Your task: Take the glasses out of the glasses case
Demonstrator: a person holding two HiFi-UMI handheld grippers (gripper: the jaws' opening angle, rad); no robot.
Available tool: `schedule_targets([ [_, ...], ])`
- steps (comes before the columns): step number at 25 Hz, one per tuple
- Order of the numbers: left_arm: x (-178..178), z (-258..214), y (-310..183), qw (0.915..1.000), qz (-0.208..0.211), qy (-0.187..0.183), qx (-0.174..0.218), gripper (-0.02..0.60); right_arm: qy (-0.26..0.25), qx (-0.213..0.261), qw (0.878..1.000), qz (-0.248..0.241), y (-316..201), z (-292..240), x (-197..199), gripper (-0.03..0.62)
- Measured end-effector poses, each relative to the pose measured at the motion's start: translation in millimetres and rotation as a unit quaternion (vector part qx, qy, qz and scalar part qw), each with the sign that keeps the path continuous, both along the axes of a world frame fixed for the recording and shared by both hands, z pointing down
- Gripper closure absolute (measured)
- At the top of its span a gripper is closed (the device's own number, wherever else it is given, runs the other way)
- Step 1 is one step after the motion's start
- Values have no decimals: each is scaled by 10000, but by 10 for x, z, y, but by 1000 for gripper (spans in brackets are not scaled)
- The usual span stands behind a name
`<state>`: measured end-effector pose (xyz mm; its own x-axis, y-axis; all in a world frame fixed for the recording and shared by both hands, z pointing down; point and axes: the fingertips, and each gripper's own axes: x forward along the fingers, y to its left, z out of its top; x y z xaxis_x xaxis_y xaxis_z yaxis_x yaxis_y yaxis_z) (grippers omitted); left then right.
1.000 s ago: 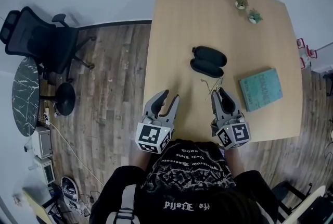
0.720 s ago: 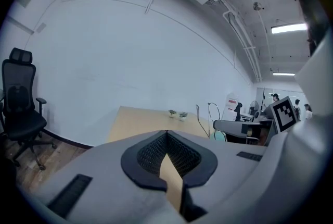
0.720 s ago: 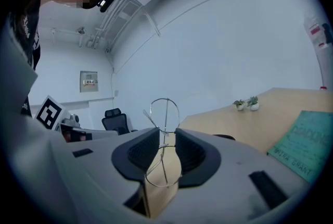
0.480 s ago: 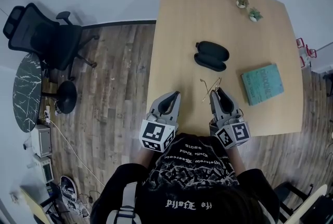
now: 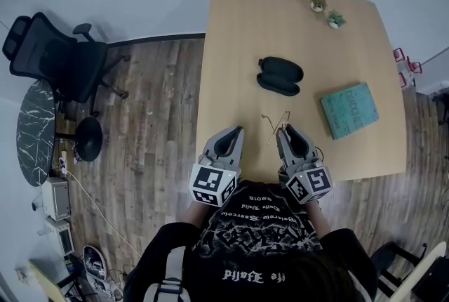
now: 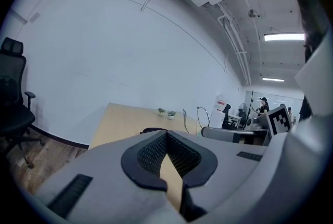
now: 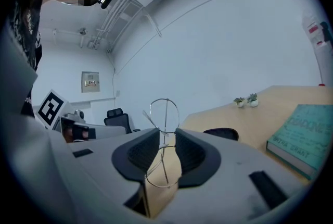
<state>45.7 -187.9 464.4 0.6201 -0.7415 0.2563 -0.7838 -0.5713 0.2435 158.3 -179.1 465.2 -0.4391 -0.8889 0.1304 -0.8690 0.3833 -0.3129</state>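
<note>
Between the pads of the right gripper (image 7: 166, 134) we have the glasses (image 7: 164, 113). The jaws are closed partway onto the thin wire frame near its middle, one lens ring standing up above the fingertips and the other hanging below. The left gripper (image 6: 166, 137) beside it has its jaws pressed fully together, with nothing between them.

Well ahead of both sets of fingertips the black glasses case (image 5: 280, 75) lies open and empty on the table (image 5: 238, 27). A teal book (image 5: 349, 109) sits off to the right of the right fingers, and two small potted plants (image 5: 326, 11) stand far beyond the case.

The removal itself looks done to us; the risk now lies in the grip. It is a narrow pinch on springy wire (very little for the pads to bite on), so a quick swing or tilt could let the frame pivot or slide out, and we are close to the table's near edge. Squeezing harder could bend the frame instead.
</note>
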Motion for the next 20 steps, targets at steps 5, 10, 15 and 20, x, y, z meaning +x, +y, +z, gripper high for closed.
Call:
schedule_targets([
  [5, 50, 46, 73, 9999, 64, 89, -72, 578, 241, -6, 9997, 78, 17, -18, 56, 494],
  [10, -1, 83, 35, 9999, -95, 28, -96, 578, 296, -14, 9995, 70, 41, 11, 53, 493],
  [15, -31, 88, 16, 9993, -223, -291, 16, 578, 303, -56, 9995, 70, 57, 39, 60, 493],
  [20, 42, 90, 40, 9994, -144, -312, 41, 578, 360, -93, 9992, 111, 53, 73, 97, 494],
])
